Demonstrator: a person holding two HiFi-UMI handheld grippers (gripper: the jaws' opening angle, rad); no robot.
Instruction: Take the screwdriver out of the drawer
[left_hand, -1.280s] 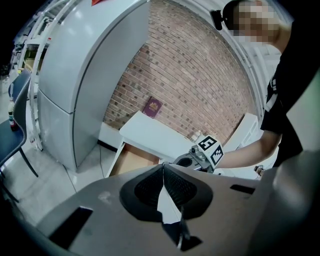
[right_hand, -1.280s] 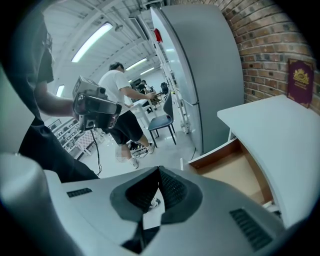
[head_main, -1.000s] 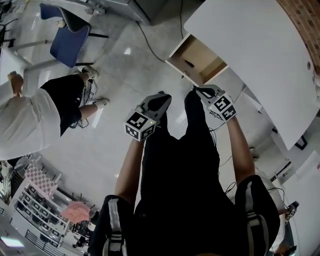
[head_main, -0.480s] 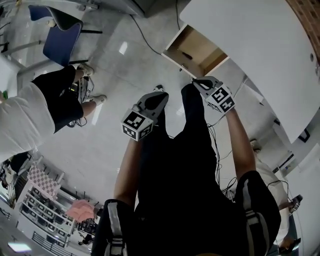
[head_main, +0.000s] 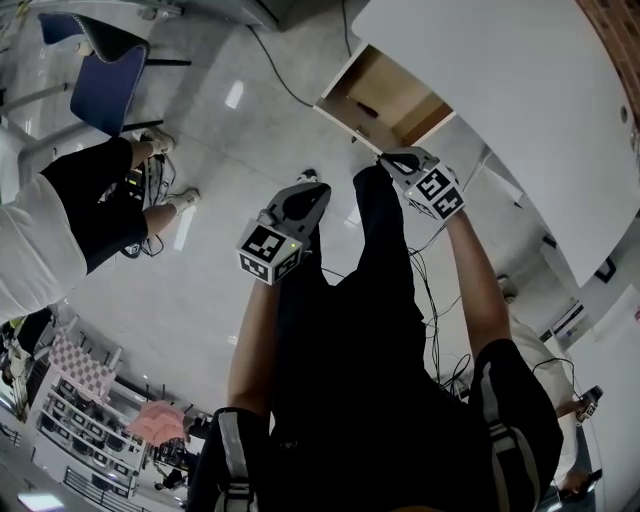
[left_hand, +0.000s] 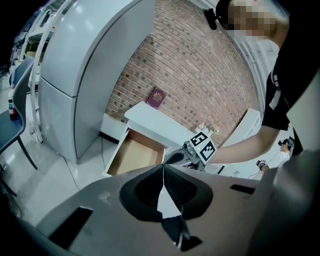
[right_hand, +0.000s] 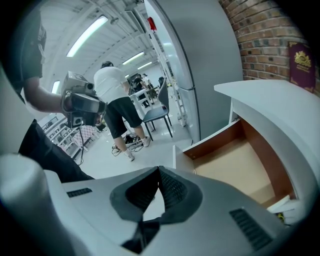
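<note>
The light brown wooden drawer (head_main: 405, 100) of the white desk (head_main: 500, 80) is pulled open. A small dark thing (head_main: 368, 110) lies inside it. It may be the screwdriver, but it looks too tiny to be sure. The grey left gripper (head_main: 310, 190) and the grey right gripper (head_main: 388, 162) are both pinched together on nothing, outside the drawer.

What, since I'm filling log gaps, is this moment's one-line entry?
drawer: open | screwdriver: in drawer | left gripper: shut, empty | right gripper: shut, empty, near drawer

Left tool (head_main: 312, 192), right tool (head_main: 388, 160) (both closed)
</note>
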